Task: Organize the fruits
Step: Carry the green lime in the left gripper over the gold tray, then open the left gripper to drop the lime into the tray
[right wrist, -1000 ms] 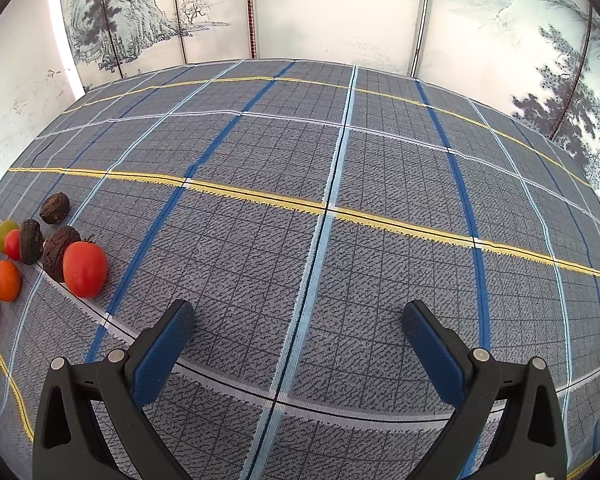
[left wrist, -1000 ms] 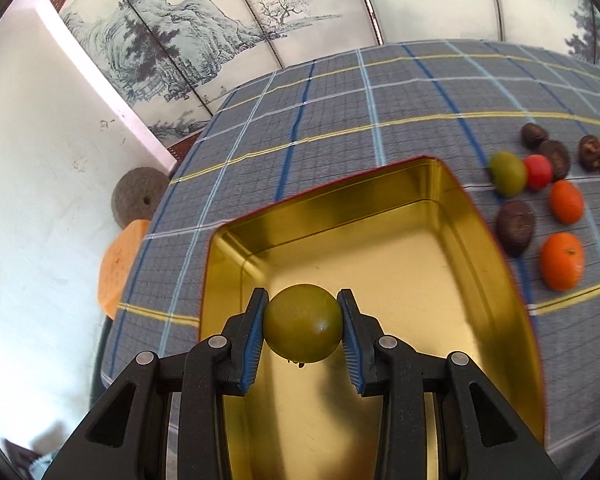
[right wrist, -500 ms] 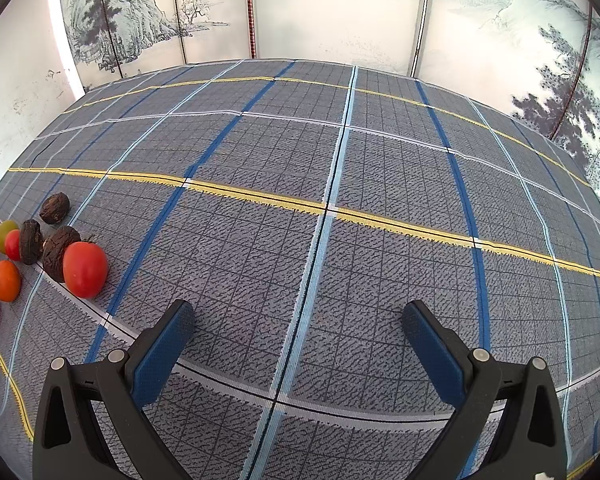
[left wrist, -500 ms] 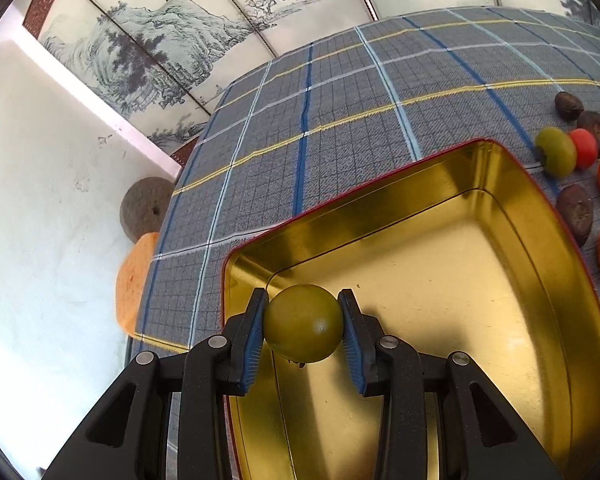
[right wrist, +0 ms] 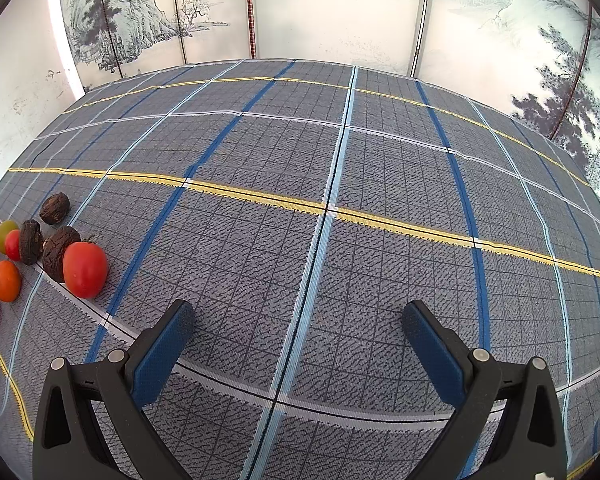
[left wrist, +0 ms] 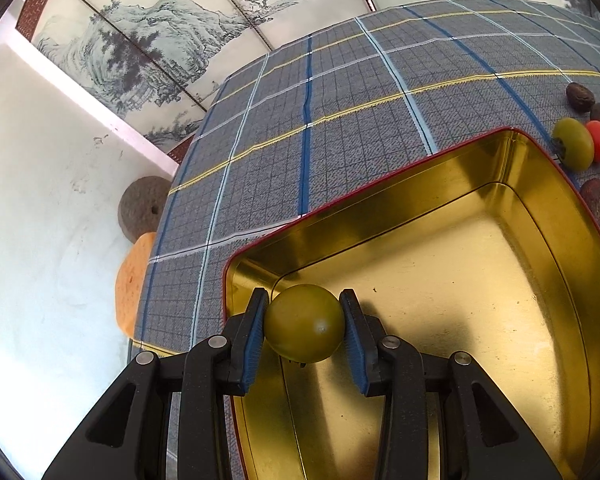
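— Plaid tablecloth (right wrist: 300, 240) under everything. Where's the fruit?
— Green fruit (left wrist: 305, 322) clenched in the left gripper (left wrist: 305, 326), over the gold tin (left wrist: 480, 280) corner, seven o'clock.
— Advice?
— Lower until it rests, then part the pads, or it rolls. Right gripper (right wrist: 298, 332) gapes, holding nothing.

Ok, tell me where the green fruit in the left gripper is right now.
In the left wrist view the green fruit sits clamped between the left gripper's blue pads, over the near left corner of the gold tin.
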{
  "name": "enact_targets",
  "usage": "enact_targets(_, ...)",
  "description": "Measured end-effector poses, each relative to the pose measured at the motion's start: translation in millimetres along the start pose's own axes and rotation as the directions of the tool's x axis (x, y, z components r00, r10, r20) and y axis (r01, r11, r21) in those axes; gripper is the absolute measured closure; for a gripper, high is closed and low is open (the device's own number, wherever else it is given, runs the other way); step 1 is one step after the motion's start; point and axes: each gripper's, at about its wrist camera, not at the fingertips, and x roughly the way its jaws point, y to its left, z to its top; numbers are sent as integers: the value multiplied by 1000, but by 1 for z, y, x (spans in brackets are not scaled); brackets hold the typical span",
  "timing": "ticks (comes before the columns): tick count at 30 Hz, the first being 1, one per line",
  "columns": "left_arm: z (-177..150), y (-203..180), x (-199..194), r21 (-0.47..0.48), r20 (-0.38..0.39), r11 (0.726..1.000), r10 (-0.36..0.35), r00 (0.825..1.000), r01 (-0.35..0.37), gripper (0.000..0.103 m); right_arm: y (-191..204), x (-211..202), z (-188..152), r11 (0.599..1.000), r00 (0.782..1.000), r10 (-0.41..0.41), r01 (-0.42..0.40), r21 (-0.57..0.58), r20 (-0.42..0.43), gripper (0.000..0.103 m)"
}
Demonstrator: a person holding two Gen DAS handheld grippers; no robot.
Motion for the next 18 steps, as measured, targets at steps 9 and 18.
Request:
enact_targets(9,0,0,0,8,10,1000,9,1000,-9,63,0,-1,-1,1000,1000,-4,4,7,0,0)
enact_targets(18,-9,7,-25,-33,63,999,23,998,-21,47,0,-1,-1,1000,1000,-5,5,12,0,0)
